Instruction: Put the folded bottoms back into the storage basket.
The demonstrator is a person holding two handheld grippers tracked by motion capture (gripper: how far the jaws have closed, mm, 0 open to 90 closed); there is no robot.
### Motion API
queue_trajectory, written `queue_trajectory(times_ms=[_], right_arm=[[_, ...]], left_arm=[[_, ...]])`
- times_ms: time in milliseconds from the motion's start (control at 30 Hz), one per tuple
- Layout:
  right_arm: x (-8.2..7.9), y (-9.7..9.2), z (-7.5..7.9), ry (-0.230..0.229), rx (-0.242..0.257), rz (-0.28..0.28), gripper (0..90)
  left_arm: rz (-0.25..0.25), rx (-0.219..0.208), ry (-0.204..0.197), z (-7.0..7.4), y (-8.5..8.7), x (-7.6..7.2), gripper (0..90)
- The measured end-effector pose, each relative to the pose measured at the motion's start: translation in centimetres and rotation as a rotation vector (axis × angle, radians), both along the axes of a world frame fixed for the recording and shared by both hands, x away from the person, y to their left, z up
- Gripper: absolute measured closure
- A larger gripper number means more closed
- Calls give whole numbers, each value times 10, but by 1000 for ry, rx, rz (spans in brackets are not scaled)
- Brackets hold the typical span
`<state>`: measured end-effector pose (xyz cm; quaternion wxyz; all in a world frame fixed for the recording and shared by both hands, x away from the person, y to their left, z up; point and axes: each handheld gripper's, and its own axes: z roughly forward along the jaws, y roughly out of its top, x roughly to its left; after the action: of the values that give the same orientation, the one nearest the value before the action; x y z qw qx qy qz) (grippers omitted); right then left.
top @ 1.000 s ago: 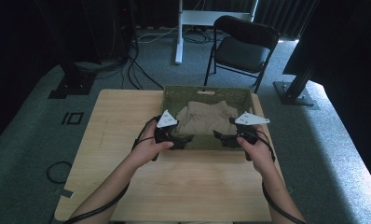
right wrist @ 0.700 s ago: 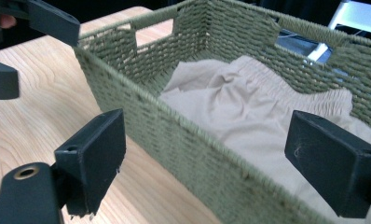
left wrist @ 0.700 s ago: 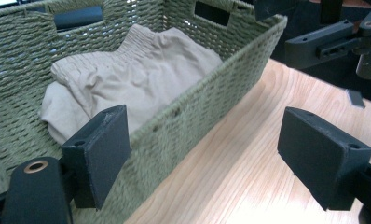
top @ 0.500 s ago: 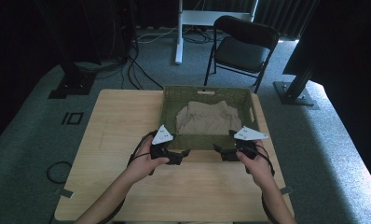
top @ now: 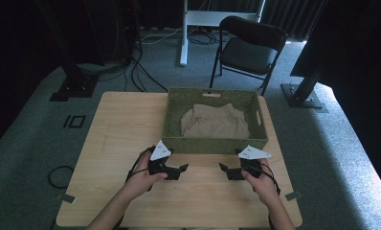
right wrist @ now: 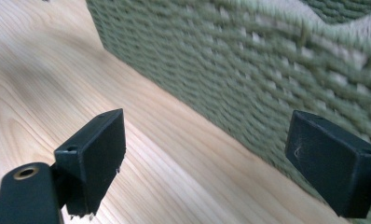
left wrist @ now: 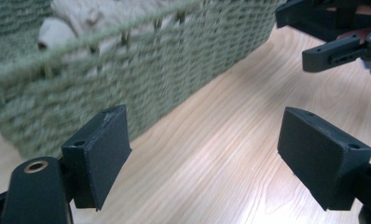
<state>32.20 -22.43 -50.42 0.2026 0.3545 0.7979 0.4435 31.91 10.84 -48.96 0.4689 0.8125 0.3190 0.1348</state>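
Now down at the pale wooden table (top: 131, 129), just in front of the green woven rectangular basket (top: 212, 143); left claw (top: 183, 168) spread wide, nothing between its black pads (left wrist: 104, 154); right claw (top: 223, 167) likewise spread and empty, pointed along the basket's near wall in the right gripper view; crumpled beige cloth (top: 215, 122) lying inside the basket, bunched toward the middle, touched by neither claw; judged near done, with the cloth already stowed; left, at most, setting both tools on the bare wood between basket and table edge.
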Motion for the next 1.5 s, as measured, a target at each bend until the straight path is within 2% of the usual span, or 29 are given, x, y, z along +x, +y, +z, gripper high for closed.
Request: queue_trajectory(times_ms=[200,467,567,633,667,800,900,1167,1267,1500], right_arm=[[-4,-8,-15,21,-23,-27,119],[-13,-19,-32,49,-32,-64,119],[-17,-24,-37,54,-52,-83,119],[-19,-28,-39,61,-64,-92,119],[-20,-29,-41,63,-74,-97,119],[-24,-35,-42,66,-70,-112,119],[-26,-39,-44,65,-89,-132,119],[-30,-45,-47,77,-116,-160,119],[-31,-46,-49,79,-132,-168,119],[-34,-49,-53,102,-139,-175,129]], left_arm=[[25,33,22,-18,7,-3,177],[81,40,59,-35,23,-9,177],[110,45,66,-40,30,-10,177],[128,25,87,-43,38,-9,177],[139,19,93,-44,41,-9,177],[195,60,79,-48,54,-8,177],[235,53,85,-49,63,-9,177],[307,110,76,-51,86,-11,177],[339,103,91,-53,95,-12,177],[420,126,107,-57,112,-15,177]])
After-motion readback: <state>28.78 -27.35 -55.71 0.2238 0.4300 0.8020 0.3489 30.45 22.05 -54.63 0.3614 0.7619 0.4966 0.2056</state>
